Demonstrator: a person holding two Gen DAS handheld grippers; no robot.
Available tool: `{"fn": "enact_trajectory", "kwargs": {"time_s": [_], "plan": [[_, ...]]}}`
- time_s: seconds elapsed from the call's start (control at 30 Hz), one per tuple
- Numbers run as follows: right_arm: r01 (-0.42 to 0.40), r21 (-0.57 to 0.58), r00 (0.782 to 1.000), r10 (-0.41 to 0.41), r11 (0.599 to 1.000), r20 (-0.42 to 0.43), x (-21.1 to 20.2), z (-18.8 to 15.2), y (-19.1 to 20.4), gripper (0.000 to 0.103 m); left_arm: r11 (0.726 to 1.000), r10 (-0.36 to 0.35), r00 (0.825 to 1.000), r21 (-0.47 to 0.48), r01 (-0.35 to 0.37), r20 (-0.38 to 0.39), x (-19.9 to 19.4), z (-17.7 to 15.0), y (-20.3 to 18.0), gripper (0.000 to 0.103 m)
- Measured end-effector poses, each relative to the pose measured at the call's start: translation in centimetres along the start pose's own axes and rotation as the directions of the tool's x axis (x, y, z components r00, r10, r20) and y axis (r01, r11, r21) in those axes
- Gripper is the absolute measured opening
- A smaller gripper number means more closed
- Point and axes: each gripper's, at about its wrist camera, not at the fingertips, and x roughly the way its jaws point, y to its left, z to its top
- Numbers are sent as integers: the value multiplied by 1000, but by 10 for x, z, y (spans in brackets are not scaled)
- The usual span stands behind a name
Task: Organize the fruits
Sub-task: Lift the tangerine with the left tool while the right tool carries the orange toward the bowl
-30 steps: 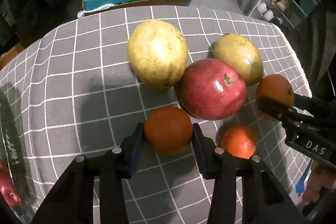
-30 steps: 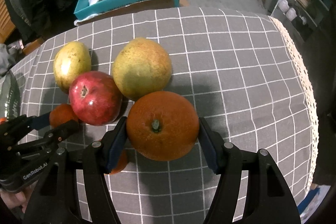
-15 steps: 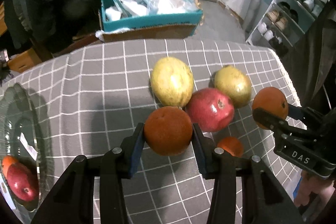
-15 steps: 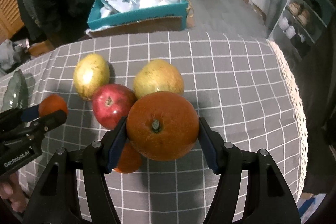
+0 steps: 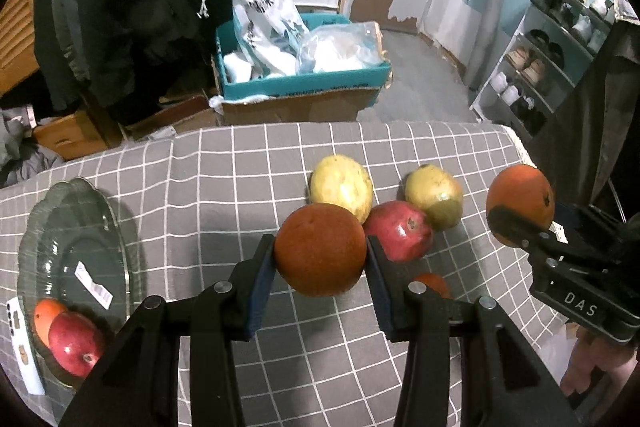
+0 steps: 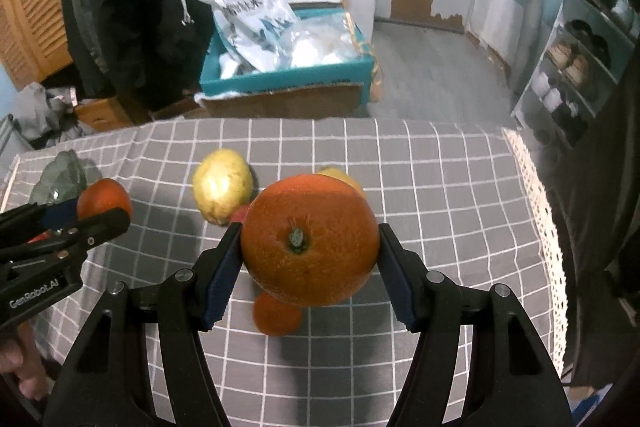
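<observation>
My left gripper (image 5: 320, 251) is shut on a small orange (image 5: 320, 249), held above the grey checked tablecloth (image 5: 208, 179). My right gripper (image 6: 310, 241) is shut on a large orange (image 6: 310, 239), also lifted off the table; the same orange (image 5: 520, 207) shows at the right of the left wrist view. Below lie two yellow-green pears (image 5: 341, 186) (image 5: 434, 195), a red pomegranate (image 5: 398, 235) and a small tangerine (image 6: 277, 315). A glass plate (image 5: 80, 227) at the left holds a red fruit (image 5: 76, 343) and an orange fruit (image 5: 47, 313).
Beyond the table's far edge stands a teal cardboard box (image 5: 304, 83) stuffed with white bags. A shoe rack (image 5: 556, 47) is at the right. A lace trim (image 6: 548, 227) marks the table's right edge. A hand (image 5: 592, 367) holds the right gripper.
Both grippers have risen with their oranges, and the fruit on the table looks smaller and farther. The glass plate at the left has come into view.
</observation>
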Motion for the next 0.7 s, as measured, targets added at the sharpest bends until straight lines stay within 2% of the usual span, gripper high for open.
{"fn": "enact_trajectory", "kwargs": {"time_s": [0.7], "plan": [[-33,-45,987,40,998,157,-66,15,24,65,999,28,990,19,-31,137,-72,5,7,45]]}}
